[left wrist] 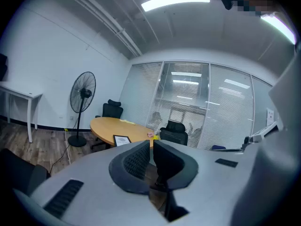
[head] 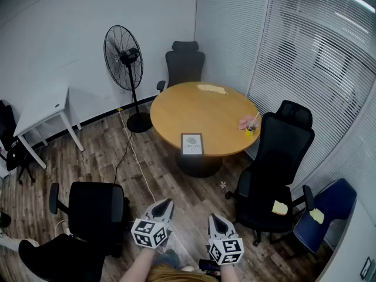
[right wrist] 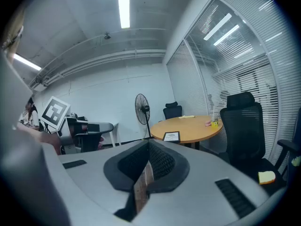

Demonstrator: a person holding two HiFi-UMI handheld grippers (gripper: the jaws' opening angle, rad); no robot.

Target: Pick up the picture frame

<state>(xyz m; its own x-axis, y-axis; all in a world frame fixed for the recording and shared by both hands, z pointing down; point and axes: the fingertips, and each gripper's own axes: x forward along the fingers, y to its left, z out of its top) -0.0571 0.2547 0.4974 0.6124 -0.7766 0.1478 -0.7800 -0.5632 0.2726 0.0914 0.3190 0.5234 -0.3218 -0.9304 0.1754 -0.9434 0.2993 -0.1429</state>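
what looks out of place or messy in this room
The picture frame lies flat at the table's near edge rather than standing. A yellow scrap sits on the black chair's seat, another on the blue chair, and a small white bit lies on the floor by the table.

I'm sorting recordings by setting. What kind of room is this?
Most likely a small office meeting room: a round wooden table with black office chairs around it, slatted blinds along one wall, and a standing fan.

Table (head: 205, 113) tan wood; picture frame (head: 191, 144) black-edged; office chairs (head: 282, 151) black (corner chair (head: 332, 207) blue); floor (head: 106, 163) brown planks.
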